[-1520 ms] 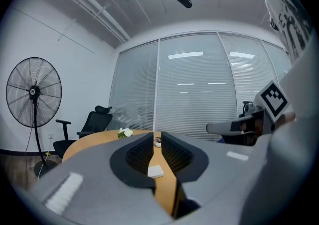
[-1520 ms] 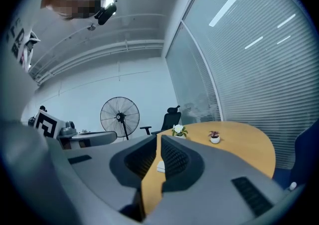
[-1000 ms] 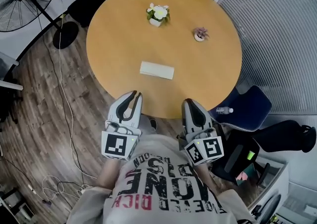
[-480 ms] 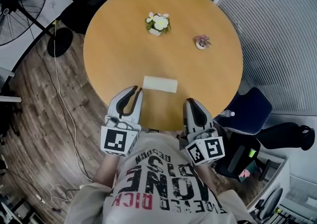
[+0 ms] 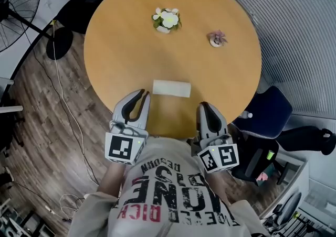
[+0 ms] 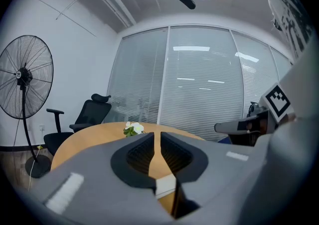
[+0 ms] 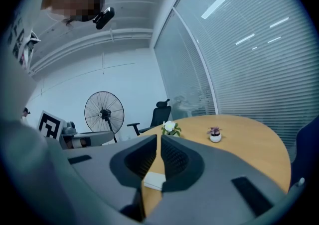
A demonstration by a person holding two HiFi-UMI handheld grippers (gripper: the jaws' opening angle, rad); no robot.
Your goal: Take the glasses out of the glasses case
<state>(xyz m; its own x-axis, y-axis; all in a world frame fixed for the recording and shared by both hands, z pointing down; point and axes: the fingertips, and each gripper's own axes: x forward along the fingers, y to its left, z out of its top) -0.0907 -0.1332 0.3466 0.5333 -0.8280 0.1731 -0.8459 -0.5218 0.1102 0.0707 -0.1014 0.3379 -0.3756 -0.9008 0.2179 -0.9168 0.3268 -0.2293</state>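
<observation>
Head view has the white glasses case (image 5: pixel 171 88) lying flat and closed on the round table (image 5: pixel 220 76), near my edge of it, just beyond and between my two grippers. My left gripper (image 5: pixel 140 94) has its tips just beside the case's left end; my right gripper (image 5: pixel 203 106) sits near its right end, neither touching. Left gripper view: a narrow slit between the jaws, closing a little, nothing in it. Right gripper view: jaws pressed together, empty. So this is the approach, and no glasses are in sight, so I judge they are inside the case. Next I need to pin the case with one gripper and get the other's tips at the lid seam to lift it. Its low, smooth shape looks likely to slide, so a steady hold comes first.
</observation>
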